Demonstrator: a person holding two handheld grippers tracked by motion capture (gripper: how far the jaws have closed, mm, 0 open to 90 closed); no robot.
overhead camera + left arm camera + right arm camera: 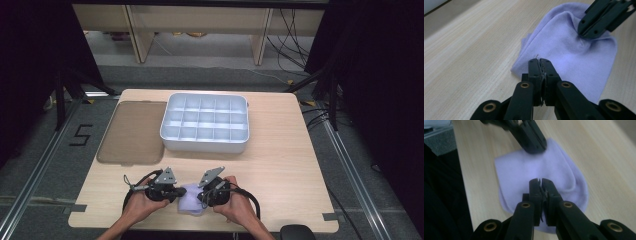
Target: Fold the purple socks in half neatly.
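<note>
A pale wooden table carries a white compartment tray at its far middle and a brown lid to the tray's left, with grey floor all round. At the near edge lies a lilac sock, which looks soft, light and limp, best pinched at its edges. The left gripper and right gripper are each clamped on its fabric from opposite sides.

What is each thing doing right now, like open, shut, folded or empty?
Lilac knit cloth: crumpled on the table, pinched at two edges.
Left gripper: shut on the cloth.
Right gripper: shut on the cloth.
White plastic compartment box: open, compartments empty.
Smoky brown flat lid: off, lying flat beside the box.
</note>
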